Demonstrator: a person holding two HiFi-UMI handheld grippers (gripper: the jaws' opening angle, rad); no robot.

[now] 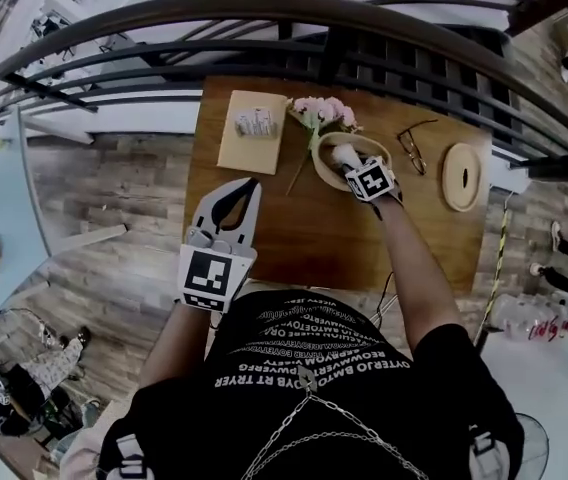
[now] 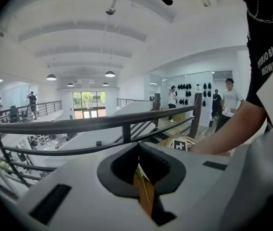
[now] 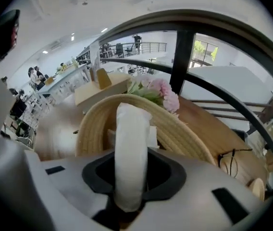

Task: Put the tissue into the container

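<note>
A woven straw basket [image 1: 378, 149] stands on the wooden table [image 1: 304, 228] next to pink flowers [image 1: 322, 111]. My right gripper [image 1: 352, 168] reaches into the basket from the near side and is shut on a white tissue pack [image 1: 343, 154]. In the right gripper view the tissue pack [image 3: 131, 129] stands upright between the jaws of the right gripper [image 3: 132, 171], over the basket [image 3: 184, 134], with another white piece lying inside behind it. My left gripper [image 1: 249, 190] hovers over the table's near left corner, shut and holding nothing. A second tissue pack [image 1: 254, 123] lies on a tan board [image 1: 239, 153].
Glasses [image 1: 416, 146] and a round wooden disc [image 1: 461, 176] lie right of the basket. A dark metal railing [image 1: 384, 28] runs along the table's far side. The person's arm [image 1: 414, 268] stretches over the table's right half. People stand in the background of the left gripper view.
</note>
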